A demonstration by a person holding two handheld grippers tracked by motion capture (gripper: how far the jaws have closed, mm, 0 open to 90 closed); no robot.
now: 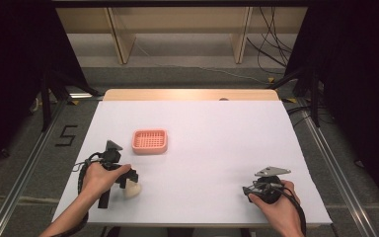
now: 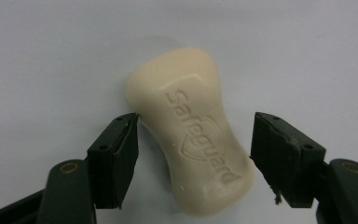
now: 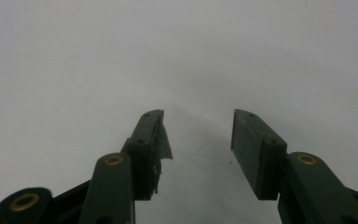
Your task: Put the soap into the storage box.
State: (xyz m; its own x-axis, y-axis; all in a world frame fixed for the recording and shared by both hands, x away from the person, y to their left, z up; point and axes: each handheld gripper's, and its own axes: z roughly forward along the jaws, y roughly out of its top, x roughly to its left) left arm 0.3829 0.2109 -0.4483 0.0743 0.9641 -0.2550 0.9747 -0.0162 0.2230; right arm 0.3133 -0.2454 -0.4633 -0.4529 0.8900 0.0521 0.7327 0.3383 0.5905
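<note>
Where white table (image 1: 202, 143) is viewed from above, pink tray (image 1: 149, 141) seen left of centre, likely destination for soap. Left gripper (image 2: 193, 140) held low, jaws apart around soap (image 2: 191, 130), one jaw touching its waist, grip not yet closed. Soap laid flat near front left, long axis diagonal between jaws. Right gripper (image 3: 196, 135) parked apart, jaws spread, nothing held.
</note>
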